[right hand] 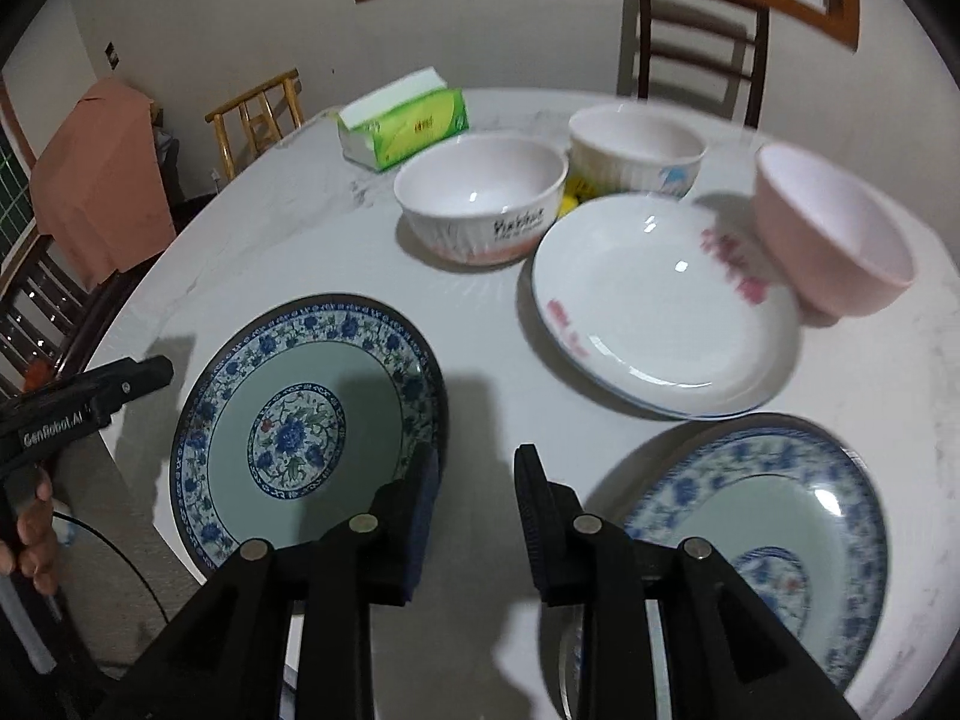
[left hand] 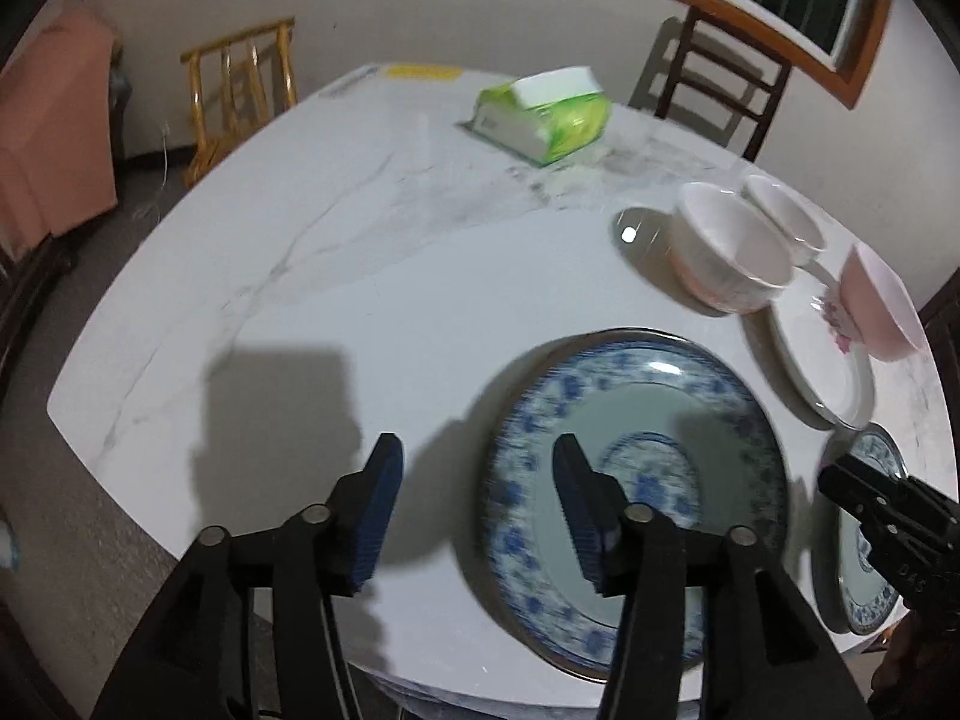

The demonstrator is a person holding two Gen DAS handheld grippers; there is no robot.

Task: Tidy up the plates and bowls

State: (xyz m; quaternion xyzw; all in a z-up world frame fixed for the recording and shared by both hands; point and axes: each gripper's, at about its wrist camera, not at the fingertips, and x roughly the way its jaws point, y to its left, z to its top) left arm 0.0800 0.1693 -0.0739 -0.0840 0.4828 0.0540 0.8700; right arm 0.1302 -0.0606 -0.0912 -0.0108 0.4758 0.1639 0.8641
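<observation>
Two blue-patterned plates lie on the white marble table (left hand: 312,276): one at the near left (right hand: 306,420), also in the left wrist view (left hand: 636,492), and one at the near right (right hand: 774,546). A white plate (right hand: 654,306) lies behind them. Three bowls stand farther back: a white one with lettering (right hand: 480,204), a white ribbed one (right hand: 636,147) and a pink one (right hand: 834,234). My left gripper (left hand: 477,462) is open and empty above the left plate's near edge. My right gripper (right hand: 477,471) is open and empty, between the two blue plates.
A green tissue pack (right hand: 402,120) lies at the far side of the table. Wooden chairs (left hand: 240,90) stand around the table, one draped with a pink cloth (right hand: 102,180). The table's near edge runs just below both grippers.
</observation>
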